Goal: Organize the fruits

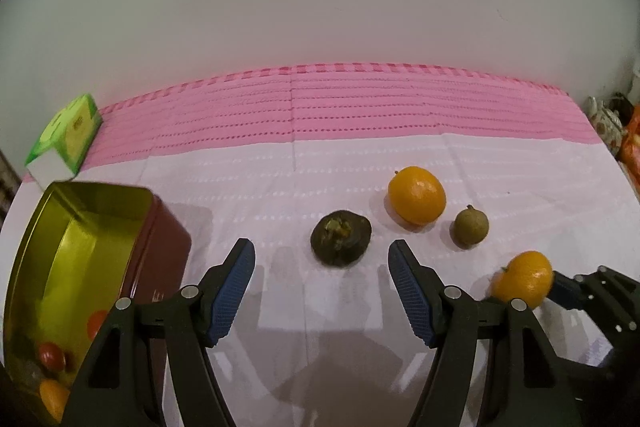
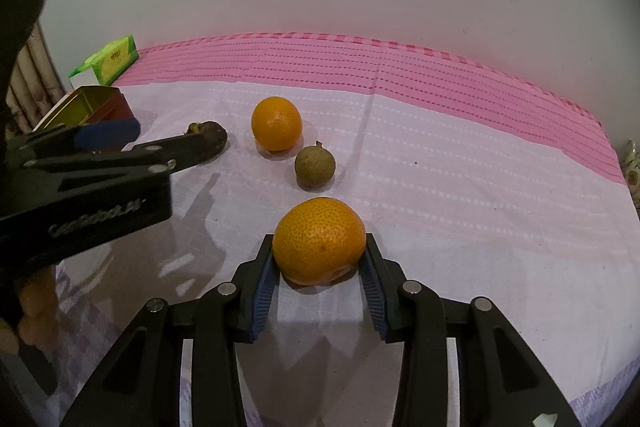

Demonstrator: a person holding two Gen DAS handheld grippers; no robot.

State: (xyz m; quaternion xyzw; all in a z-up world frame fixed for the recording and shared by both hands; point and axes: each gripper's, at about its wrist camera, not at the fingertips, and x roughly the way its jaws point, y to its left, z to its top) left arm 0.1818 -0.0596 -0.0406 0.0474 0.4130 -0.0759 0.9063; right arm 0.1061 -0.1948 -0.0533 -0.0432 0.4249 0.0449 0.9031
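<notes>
Readable markings in the scene

One line of raised lettering is seen on the side of the black body of the left gripper (image 2: 108,135), at the left of the right wrist view; it appears to read "GenRobot.AI", though the letters are blurred and tilted and cannot be made out with certainty. A small dark mark, possibly two printed characters, is seen on the top face of the green box (image 2: 108,61) at the far left of the cloth, but it is too small to be read. On the same box (image 1: 66,139) in the left wrist view only blurred shapes are seen.
</notes>
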